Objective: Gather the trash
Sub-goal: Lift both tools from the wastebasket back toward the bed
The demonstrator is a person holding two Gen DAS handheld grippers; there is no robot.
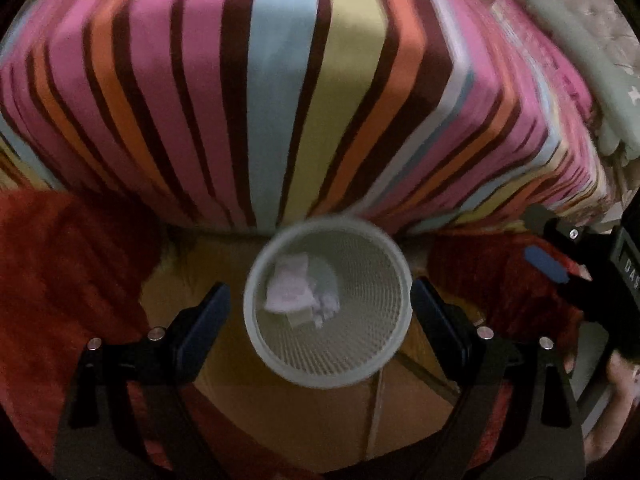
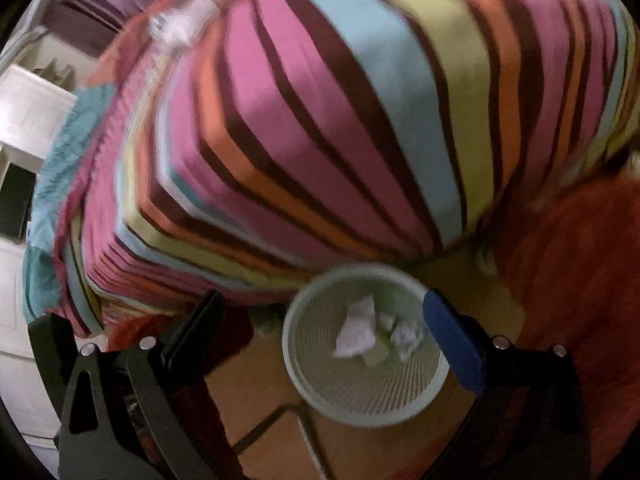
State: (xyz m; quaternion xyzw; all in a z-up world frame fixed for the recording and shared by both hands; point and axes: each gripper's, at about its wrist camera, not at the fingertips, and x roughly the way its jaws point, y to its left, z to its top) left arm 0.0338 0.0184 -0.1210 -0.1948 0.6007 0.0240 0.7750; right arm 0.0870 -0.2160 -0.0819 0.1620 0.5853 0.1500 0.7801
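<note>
A pale mesh wastebasket [image 1: 262, 344] stands on the floor at the foot of a striped bed; it also shows in the right wrist view [image 2: 360, 396]. Crumpled white and pink paper trash [image 1: 290, 286] lies inside it, seen too in the right wrist view [image 2: 358, 332]. My left gripper [image 1: 320, 304] is open and empty, hovering above the basket with its fingers either side of the rim. My right gripper [image 2: 328, 320] is open and empty, above the basket's left side; it also shows at the right edge of the left wrist view [image 1: 548, 264]. A white crumpled item [image 2: 180, 24] lies on the bed, blurred.
The striped bedspread [image 1: 280, 80] fills the upper part of both views. A red rug [image 1: 60, 272] lies beside the basket on a wooden floor [image 1: 320, 420]. A grey-green blanket [image 1: 580, 52] lies on the bed's far side. White furniture [image 2: 28, 112] stands at the left.
</note>
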